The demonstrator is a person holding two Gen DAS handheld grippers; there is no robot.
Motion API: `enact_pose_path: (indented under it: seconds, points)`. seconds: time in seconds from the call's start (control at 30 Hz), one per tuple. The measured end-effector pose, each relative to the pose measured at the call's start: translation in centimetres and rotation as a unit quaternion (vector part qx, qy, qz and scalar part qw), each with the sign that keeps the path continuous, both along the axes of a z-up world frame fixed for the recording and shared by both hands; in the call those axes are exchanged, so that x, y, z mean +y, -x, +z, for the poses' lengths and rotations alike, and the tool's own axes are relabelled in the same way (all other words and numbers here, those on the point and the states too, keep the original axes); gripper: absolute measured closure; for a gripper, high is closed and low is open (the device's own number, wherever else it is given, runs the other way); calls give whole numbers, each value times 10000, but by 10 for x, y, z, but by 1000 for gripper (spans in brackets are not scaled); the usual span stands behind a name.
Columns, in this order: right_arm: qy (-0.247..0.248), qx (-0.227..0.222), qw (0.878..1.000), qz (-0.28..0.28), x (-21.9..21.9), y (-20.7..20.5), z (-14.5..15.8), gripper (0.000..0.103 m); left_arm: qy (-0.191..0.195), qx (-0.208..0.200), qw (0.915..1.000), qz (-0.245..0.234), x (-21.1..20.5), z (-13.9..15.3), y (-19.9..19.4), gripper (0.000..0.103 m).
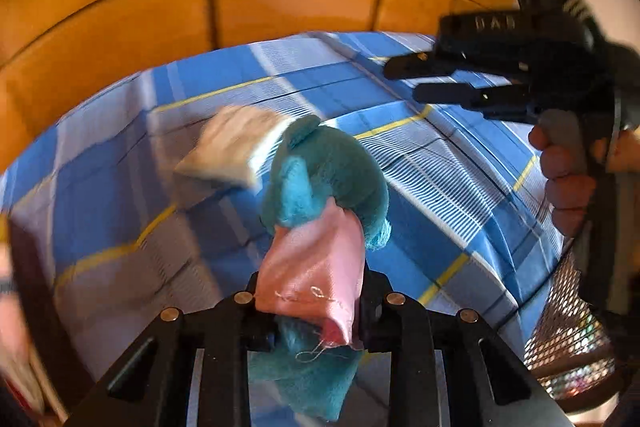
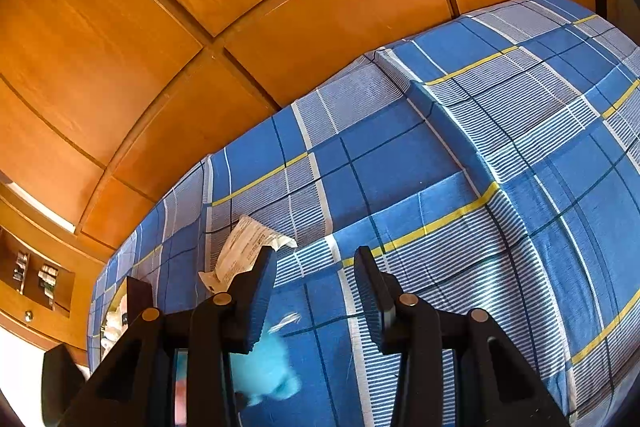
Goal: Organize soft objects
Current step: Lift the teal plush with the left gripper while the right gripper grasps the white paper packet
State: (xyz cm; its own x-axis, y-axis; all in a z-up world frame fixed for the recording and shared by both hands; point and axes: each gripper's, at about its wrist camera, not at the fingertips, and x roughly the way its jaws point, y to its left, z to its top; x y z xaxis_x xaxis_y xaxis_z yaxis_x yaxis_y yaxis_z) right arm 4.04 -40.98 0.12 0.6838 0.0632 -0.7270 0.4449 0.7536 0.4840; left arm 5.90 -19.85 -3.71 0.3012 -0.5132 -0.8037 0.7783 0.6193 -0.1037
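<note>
Glossy orange wooden wardrobe panels (image 2: 200,27) are seen at the far side. A blue plaid bedsheet (image 2: 460,155) is spread below. A teal plush toy with pink satin patch (image 1: 320,187) is clamped in the left gripper (image 1: 312,307). A white crumpled fabric pouch (image 1: 236,147) lies far left. The right gripper (image 2: 316,291) is held apart, empty.

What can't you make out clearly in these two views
- Teal plush toy: lower body hidden behind the left gripper, left wrist view.
- White packet: motion-blurred there; print too small in right wrist view.
- Mesh basket: cut off by the frame edge.
- Right gripper: open, holding nothing.
</note>
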Motion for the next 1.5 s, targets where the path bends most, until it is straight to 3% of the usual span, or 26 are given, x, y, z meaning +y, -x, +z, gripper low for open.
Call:
enact_pose_path:
  seconds: [0.13,0.3,0.47,0.6,0.87,1.1,1.3,1.5]
  points:
    - [79,71,9997,197,8,-5,-3,63,134,309,9974,644,31,-4,8,73]
    - [-41,243,9977,633,24,-14,-15,63,-54,474,9923,1144,50,-27,12,67]
    - [-221,410,9927,1110,45,-26,-28,63,-9,457,9936,1032,47,-31,9,67]
    - [-535,545,9891,1260,55,-39,-39,48,82,498,9937,998,51,-34,7,76]
    - [-757,865,9895,871,65,-86,-53,39,382,226,9933,1069,81,-10,23,78]
    - [-294,1247,9906,477,82,-129,-56,31,645,68,9896,1287,116,8,34,78]
    - [478,1724,9830,419,95,-155,-60,30,817,108,9857,1473,137,13,39,78]
    - [764,2040,9754,344,96,-173,-63,28,925,83,9842,1509,145,18,48,78]
